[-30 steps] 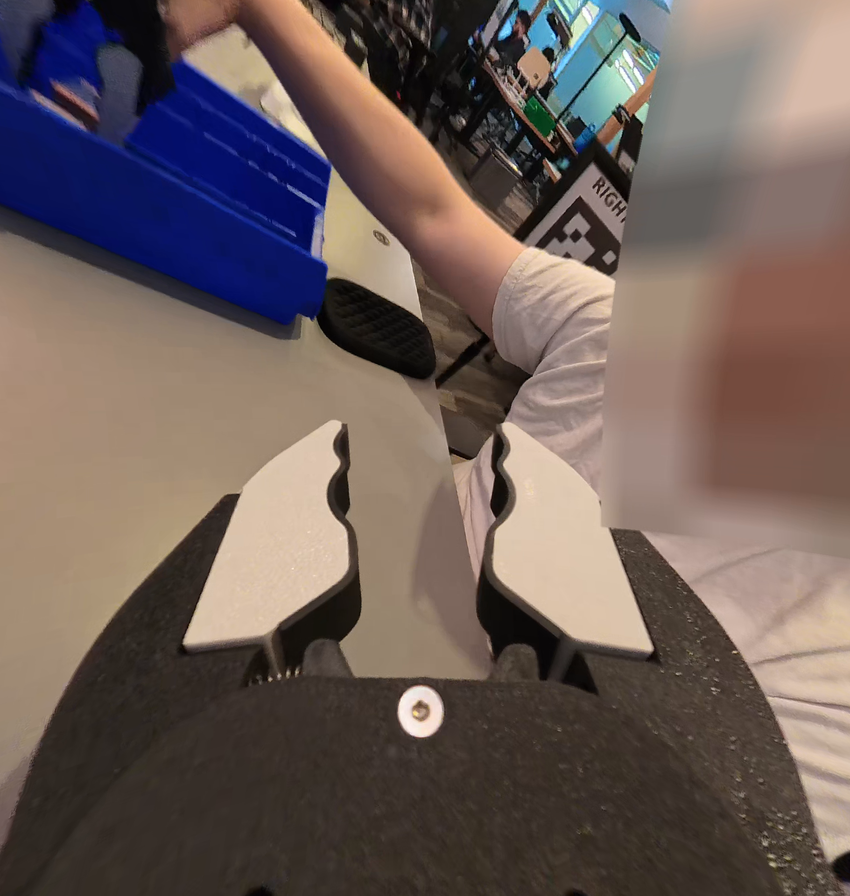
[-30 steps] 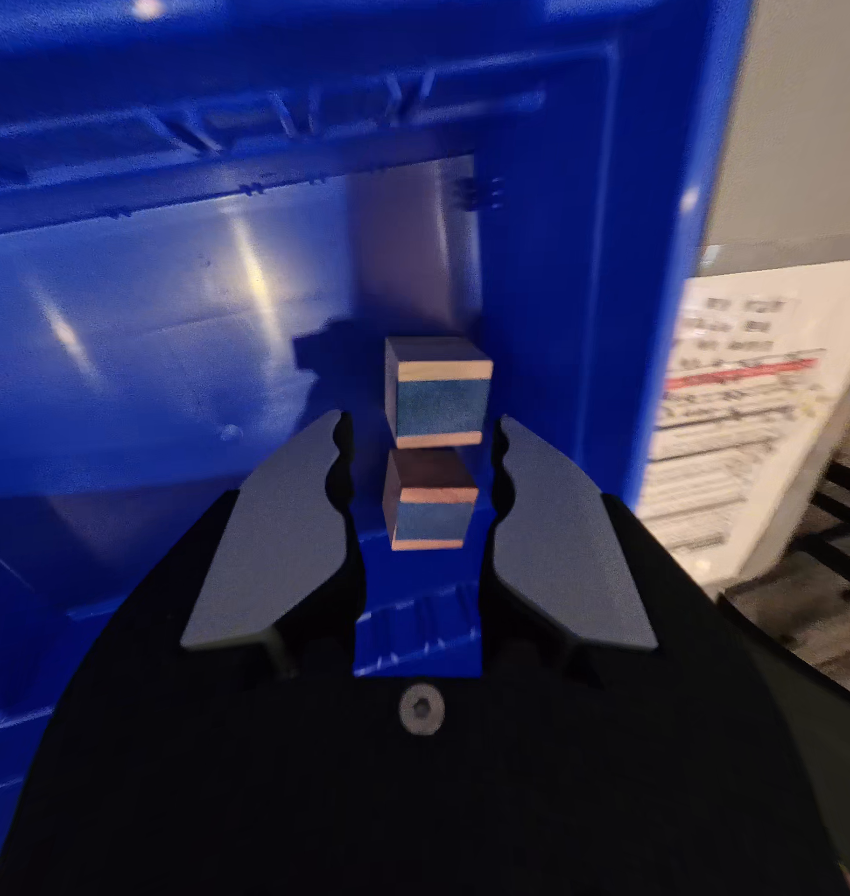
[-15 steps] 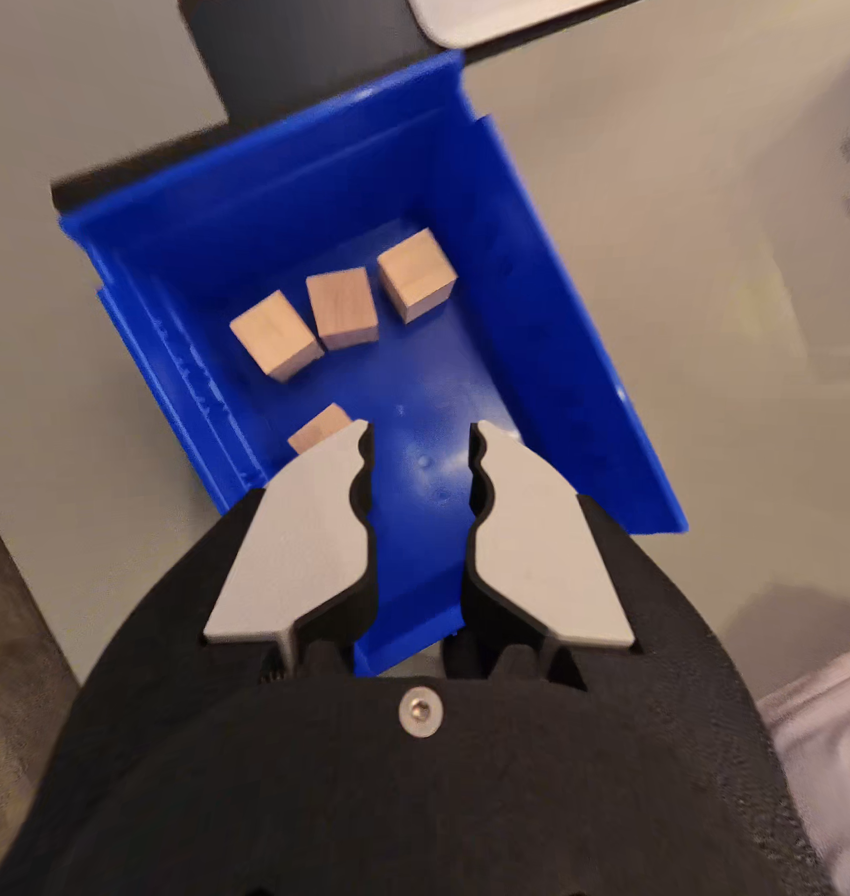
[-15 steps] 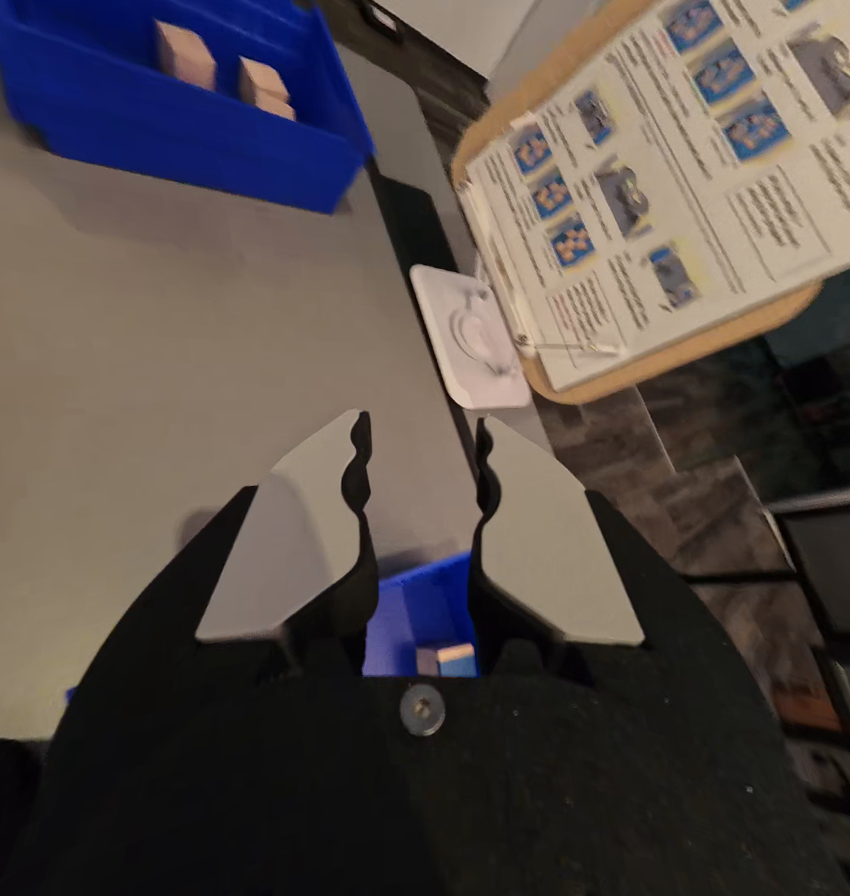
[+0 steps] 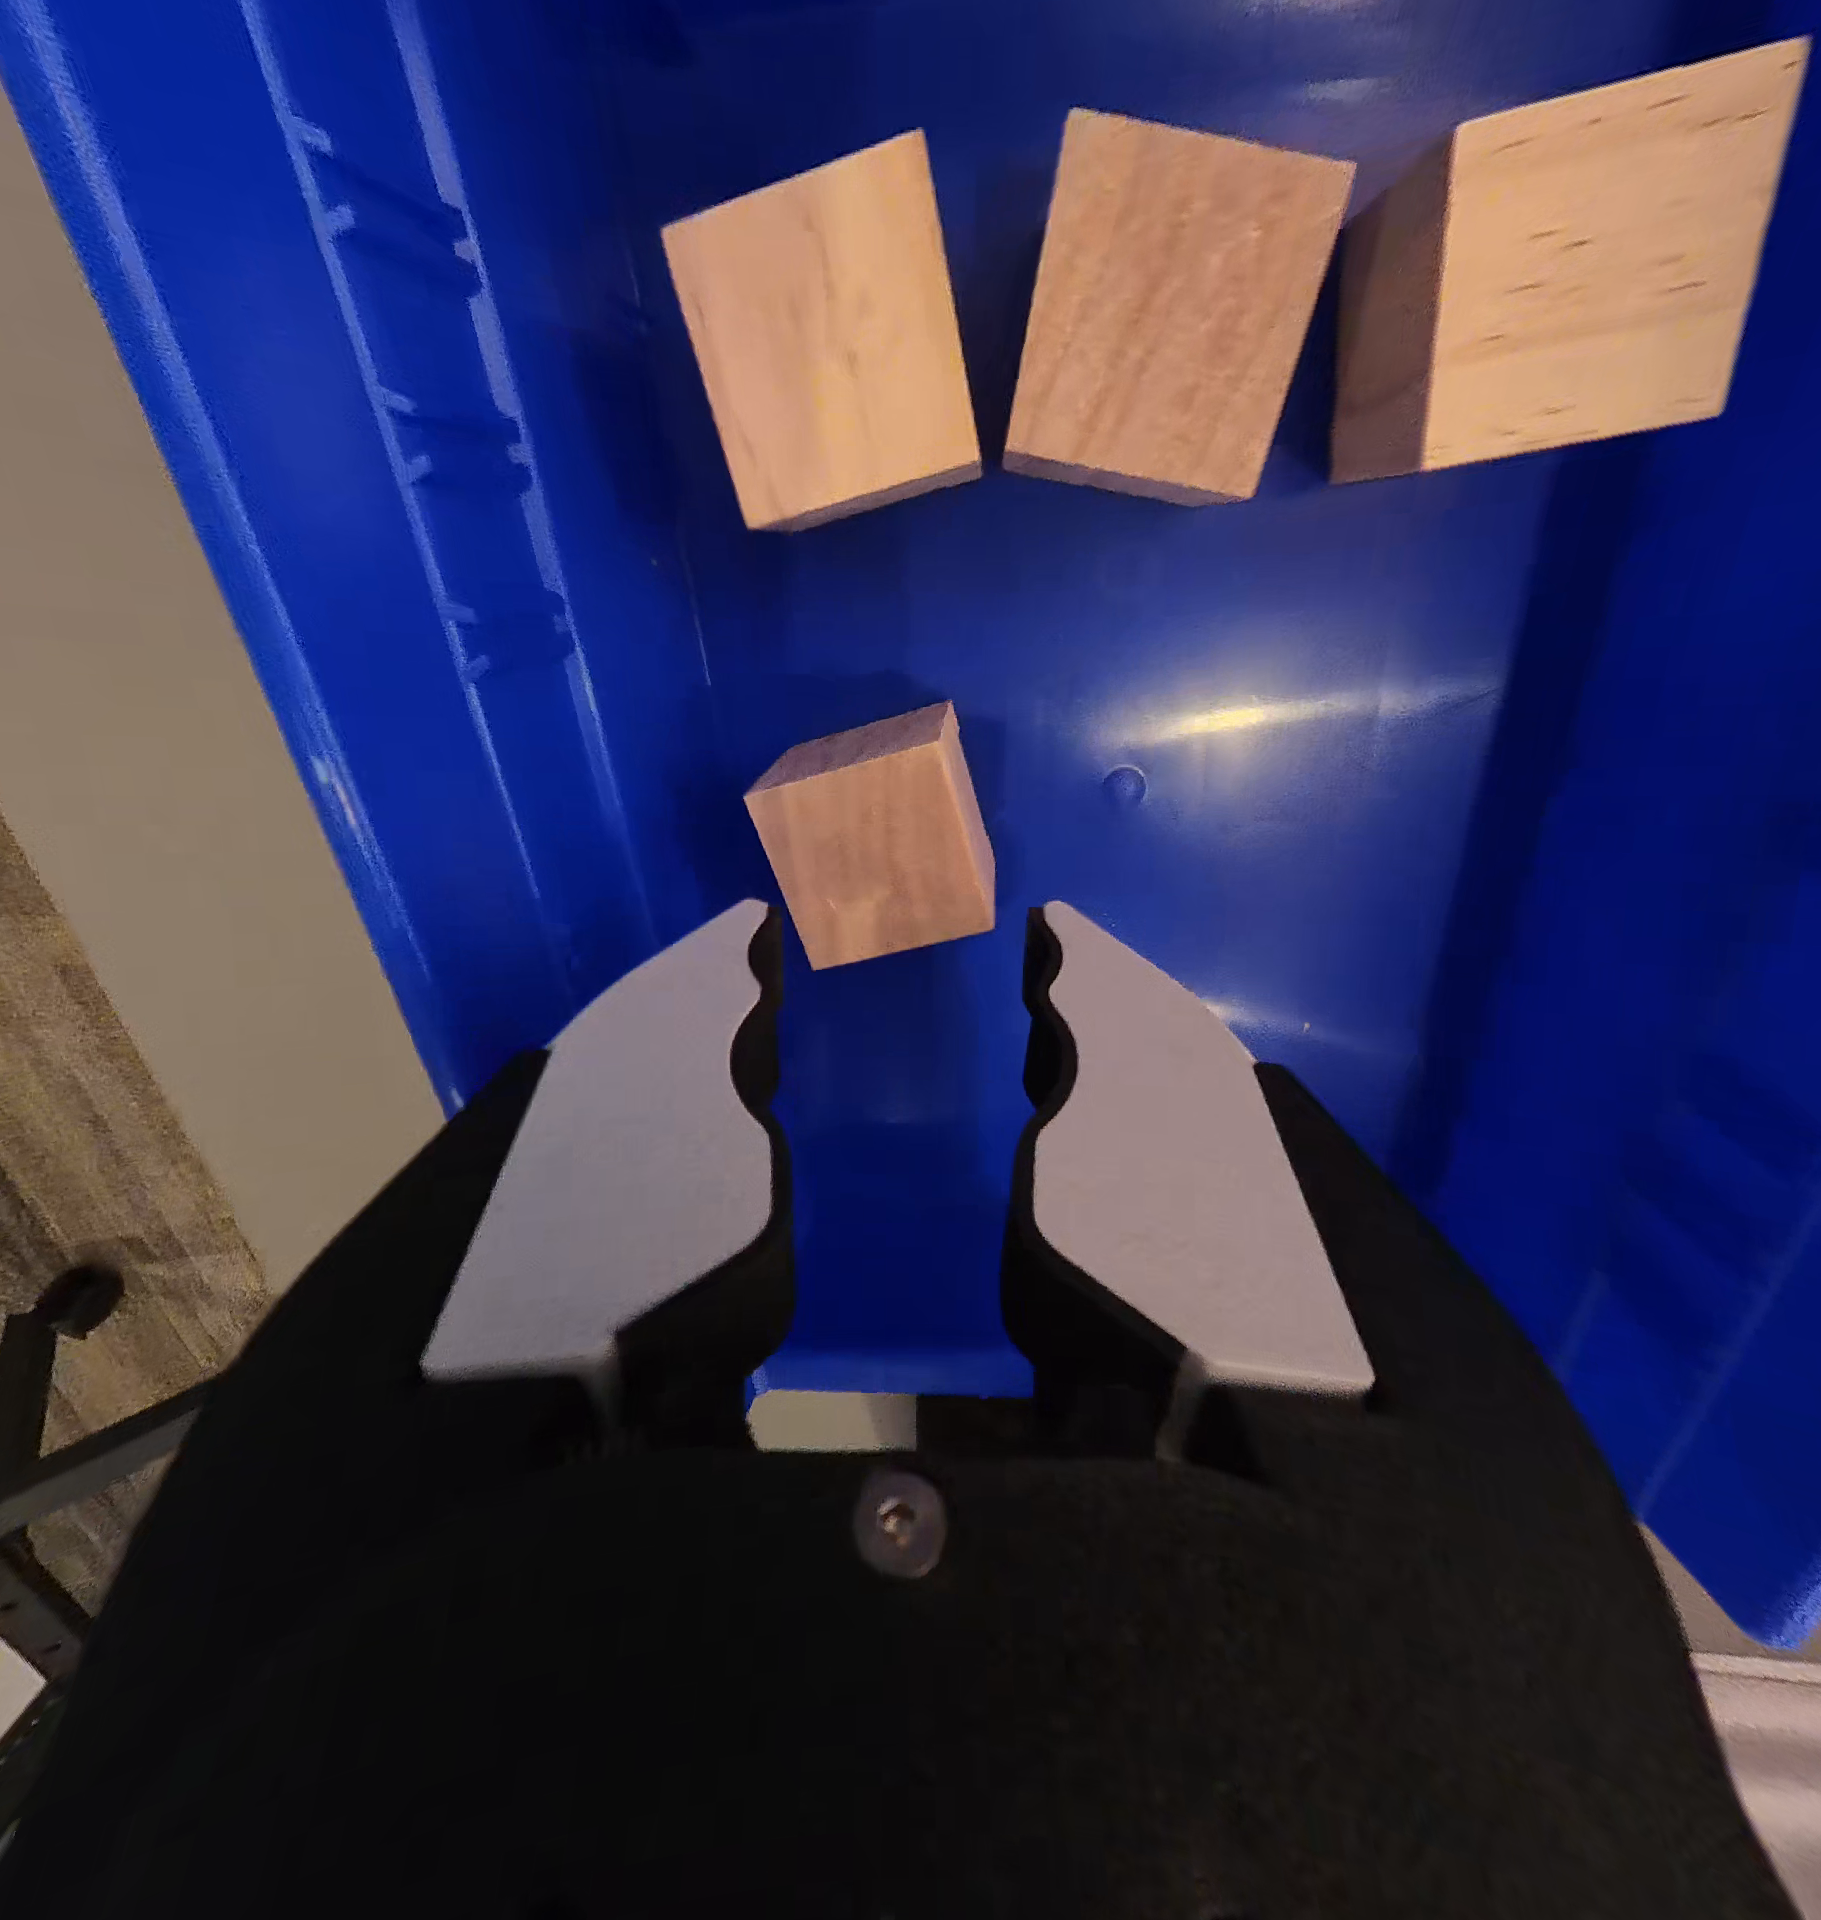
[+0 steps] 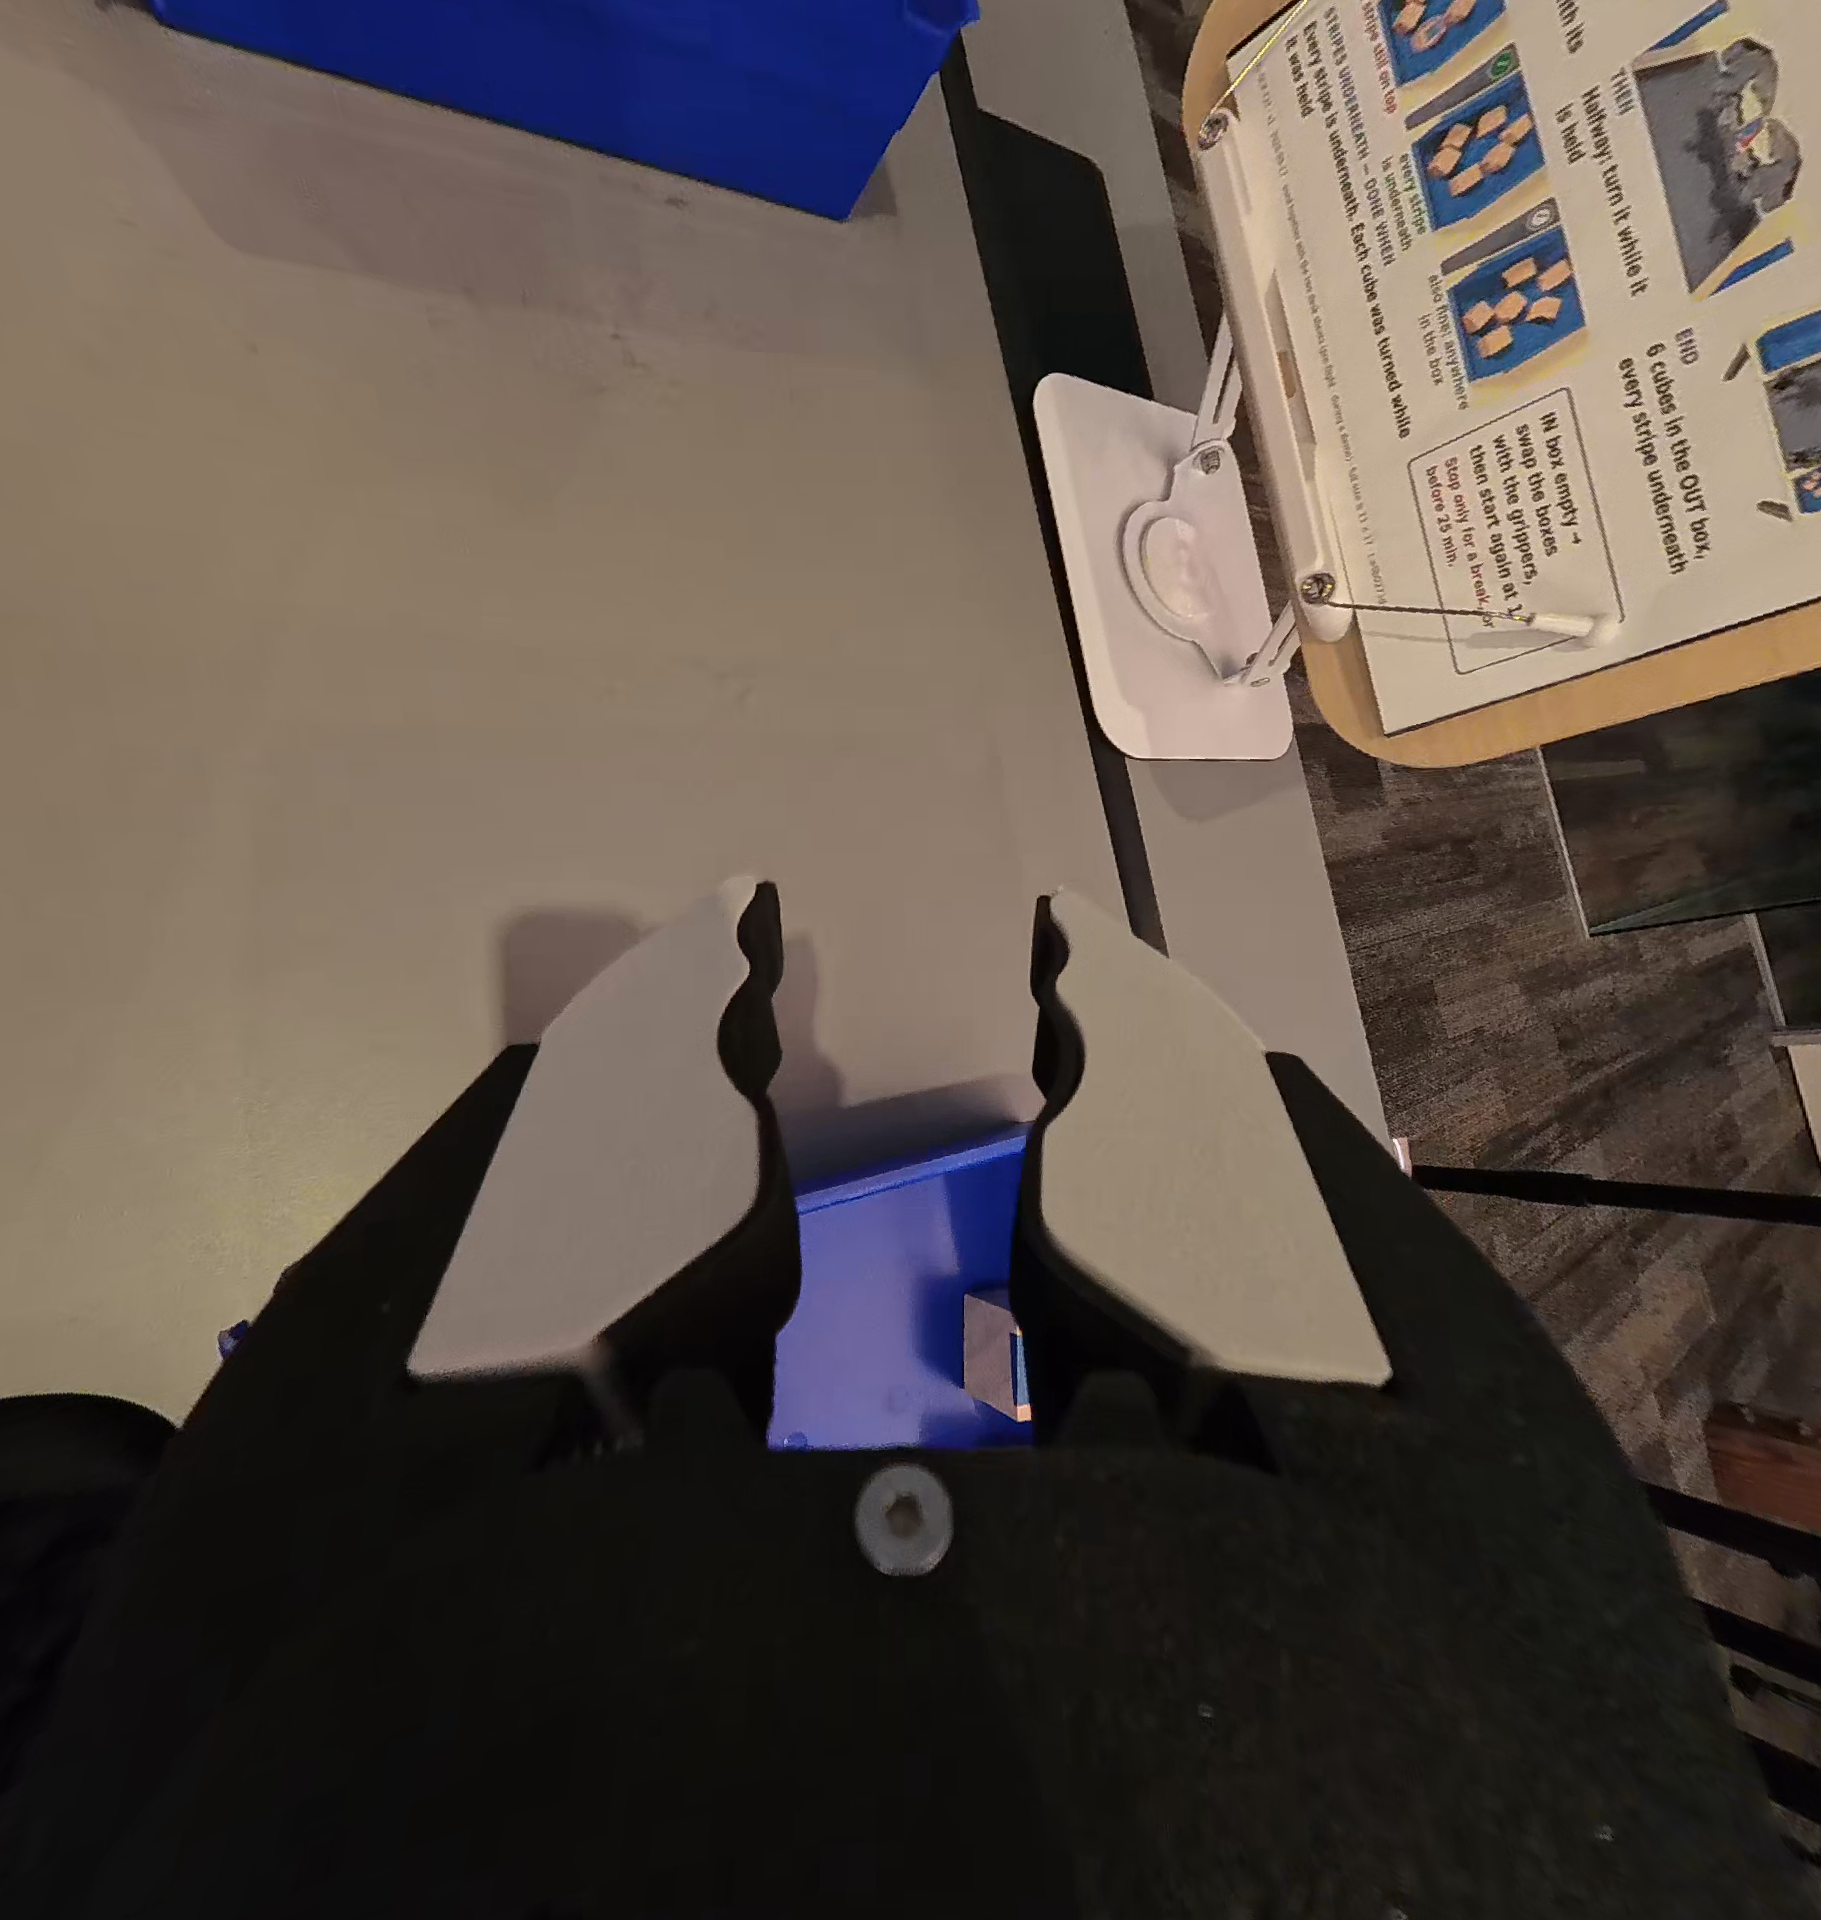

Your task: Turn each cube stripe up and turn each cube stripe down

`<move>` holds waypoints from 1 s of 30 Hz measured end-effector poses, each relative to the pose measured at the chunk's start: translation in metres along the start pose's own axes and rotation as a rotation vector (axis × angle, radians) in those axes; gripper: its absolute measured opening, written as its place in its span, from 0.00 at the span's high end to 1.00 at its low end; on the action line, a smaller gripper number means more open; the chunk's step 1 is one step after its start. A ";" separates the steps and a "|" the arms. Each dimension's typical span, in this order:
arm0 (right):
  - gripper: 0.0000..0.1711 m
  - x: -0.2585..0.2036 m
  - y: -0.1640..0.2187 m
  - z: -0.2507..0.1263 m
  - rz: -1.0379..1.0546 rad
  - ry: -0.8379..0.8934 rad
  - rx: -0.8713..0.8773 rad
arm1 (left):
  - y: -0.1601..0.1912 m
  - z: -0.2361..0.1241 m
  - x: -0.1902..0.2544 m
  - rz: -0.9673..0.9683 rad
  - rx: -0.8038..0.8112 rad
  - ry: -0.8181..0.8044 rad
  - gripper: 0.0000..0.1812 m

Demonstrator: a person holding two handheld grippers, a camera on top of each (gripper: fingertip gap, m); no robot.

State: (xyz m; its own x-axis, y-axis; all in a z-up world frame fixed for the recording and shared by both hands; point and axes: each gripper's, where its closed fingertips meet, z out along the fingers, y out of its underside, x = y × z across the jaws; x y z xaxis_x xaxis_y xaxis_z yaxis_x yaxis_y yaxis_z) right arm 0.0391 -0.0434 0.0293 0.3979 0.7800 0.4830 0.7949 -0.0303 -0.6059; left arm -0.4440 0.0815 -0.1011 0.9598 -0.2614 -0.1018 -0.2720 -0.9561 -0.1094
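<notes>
- Left wrist view: the left gripper (image 5: pixel 901 920) points down into a blue bin (image 5: pixel 1664 935); its jaws stand wide apart and hold nothing.
- Four wooden cubes lie on the bin floor, with no stripe showing on any visible face.
- The nearest cube (image 5: pixel 875 836) sits at 12 o'clock just beyond the fingertips (image 5: pixel 750 920), slightly toward the left one; whether it touches them cannot be told.
- Three more cubes form a row at 12 to 1 o'clock: the left cube (image 5: pixel 828 327), the middle cube (image 5: pixel 1171 312) close beside it, and the right cube (image 5: pixel 1612 270), largest in the frame.
- The grey tabletop (image 5: pixel 106 623) shows at 9 o'clock outside the bin wall.
- Right wrist view: the right gripper (image 6: pixel 901 899) hangs above the tabletop (image 6: pixel 418 571), jaws wide and empty.
- Between the jaws, at 6 o'clock, a second blue bin (image 6: pixel 885 1320) shows, with a cube (image 6: pixel 994 1351) bearing a blue stripe on its side face against the right finger's edge.
- Another blue bin (image 6: pixel 594 94) lies at 11 o'clock, well apart.
- A white stand (image 6: pixel 1166 582) holds an illustrated sheet on a wooden board (image 6: pixel 1571 343) at 1 to 2 o'clock, at the tabletop's edge.
</notes>
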 end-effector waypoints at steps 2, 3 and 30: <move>0.73 -0.002 0.000 0.003 -0.009 -0.009 -0.012 | 0.001 0.005 -0.004 -0.020 -0.020 -0.014 0.76; 0.73 -0.003 0.001 0.004 -0.011 -0.016 -0.018 | 0.003 0.008 -0.006 -0.027 -0.034 -0.019 0.76; 0.74 -0.020 0.023 0.035 -0.038 -0.105 -0.191 | -0.001 0.015 -0.006 -0.084 -0.037 0.007 0.75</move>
State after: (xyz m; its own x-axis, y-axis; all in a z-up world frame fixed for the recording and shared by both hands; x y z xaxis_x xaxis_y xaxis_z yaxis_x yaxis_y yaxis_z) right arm 0.0330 -0.0383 -0.0162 0.3243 0.8431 0.4289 0.8846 -0.1095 -0.4534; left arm -0.4505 0.0862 -0.1147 0.9797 -0.1808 -0.0868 -0.1878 -0.9789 -0.0811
